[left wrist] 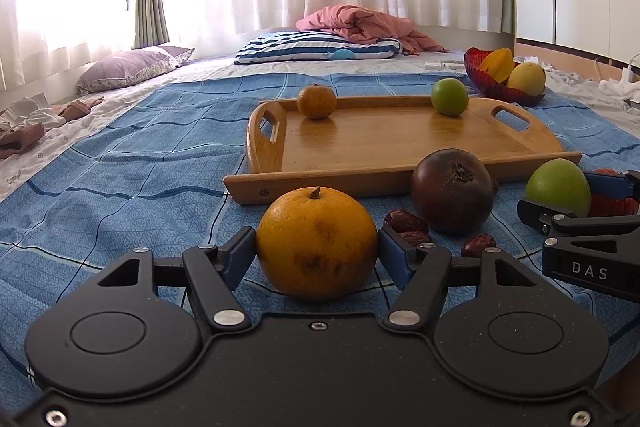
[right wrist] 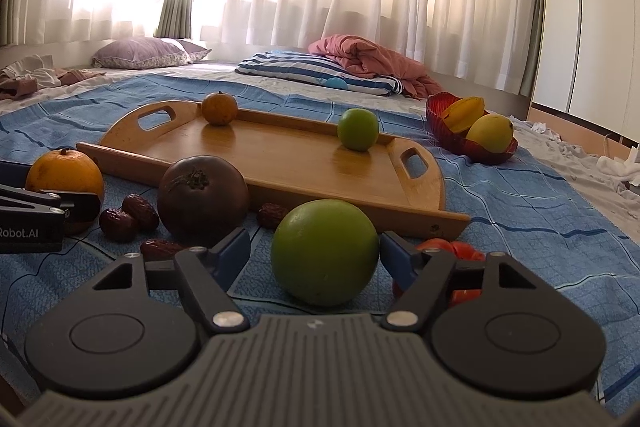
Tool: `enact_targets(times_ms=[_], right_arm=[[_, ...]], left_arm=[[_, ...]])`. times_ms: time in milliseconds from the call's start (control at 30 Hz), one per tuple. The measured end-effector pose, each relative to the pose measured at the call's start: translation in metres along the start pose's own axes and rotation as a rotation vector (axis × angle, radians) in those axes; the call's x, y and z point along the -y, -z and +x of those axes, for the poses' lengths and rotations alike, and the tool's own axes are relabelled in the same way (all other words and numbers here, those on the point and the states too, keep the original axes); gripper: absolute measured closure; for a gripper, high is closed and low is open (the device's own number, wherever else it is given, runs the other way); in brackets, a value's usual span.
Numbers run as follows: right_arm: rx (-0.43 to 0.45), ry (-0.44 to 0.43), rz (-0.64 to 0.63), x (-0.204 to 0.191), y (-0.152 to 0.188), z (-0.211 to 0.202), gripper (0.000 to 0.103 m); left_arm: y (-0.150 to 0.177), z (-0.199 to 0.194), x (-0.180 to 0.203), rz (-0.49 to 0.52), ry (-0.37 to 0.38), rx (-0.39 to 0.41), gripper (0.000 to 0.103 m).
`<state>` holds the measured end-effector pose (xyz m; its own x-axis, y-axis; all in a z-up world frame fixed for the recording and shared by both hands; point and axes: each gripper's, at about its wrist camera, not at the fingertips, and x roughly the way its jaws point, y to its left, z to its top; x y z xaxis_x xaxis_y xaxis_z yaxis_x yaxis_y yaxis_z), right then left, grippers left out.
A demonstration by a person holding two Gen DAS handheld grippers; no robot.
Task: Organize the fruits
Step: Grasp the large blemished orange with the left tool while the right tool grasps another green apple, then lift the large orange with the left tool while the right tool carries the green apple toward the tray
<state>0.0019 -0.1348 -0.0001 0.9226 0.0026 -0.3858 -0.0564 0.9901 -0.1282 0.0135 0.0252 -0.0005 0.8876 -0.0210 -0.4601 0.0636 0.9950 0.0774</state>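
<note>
Left claw: left claw brackets the big orange on the blue bedspread; both blue pads sit at the rind, seemingly touching; cannot tell whether it is clenched or only closing in
Right claw: right claw straddles the big green fruit; a clear gap shows at its left pad, so released, not gripping
Near ground: dark round fruit rests between the two claws, just in front of the tray; red dates scattered around it; all on the bedspread
Middle: wooden tray carries a small orange and a small green fruit, both against the far rim
Far: red bowl with yellow fruit beyond the tray; pillows and curtains behind
Progress: judged early; two fruits placed on the tray; two large ones, the dark one and the dates left
View difference: right view alone shows a red fruit tucked behind its right finger, plus more dates; left view shows it only as a sliver
</note>
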Motion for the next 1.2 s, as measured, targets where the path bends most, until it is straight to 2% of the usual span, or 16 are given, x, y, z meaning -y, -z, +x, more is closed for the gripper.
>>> enact_targets(times_ms=[333,400,467,533,1033,1200], right_arm=[[-0.016,0.018,-0.004,0.0,0.0,0.003,0.028],[-0.019,0.021,-0.005,0.0,0.0,0.003,0.03],[-0.022,0.025,-0.004,0.0,0.0,0.004,0.038],[-0.024,0.026,0.0,0.001,0.0,0.004,0.04],[0.035,-0.005,0.109,0.013,0.001,-0.009,0.041],[0.064,-0.015,0.124,0.016,-0.006,-0.012,0.041]], left_arm=[[0.002,-0.001,0.004,0.011,-0.008,0.016,0.038],[0.002,-0.001,0.004,0.01,-0.011,0.02,0.039],[0.003,-0.001,0.004,0.008,-0.014,0.023,0.039],[0.003,-0.002,0.005,0.009,-0.018,0.025,0.039],[-0.002,-0.008,-0.006,-0.056,-0.029,0.017,0.039],[-0.009,-0.01,-0.008,-0.065,-0.038,0.045,0.04]])
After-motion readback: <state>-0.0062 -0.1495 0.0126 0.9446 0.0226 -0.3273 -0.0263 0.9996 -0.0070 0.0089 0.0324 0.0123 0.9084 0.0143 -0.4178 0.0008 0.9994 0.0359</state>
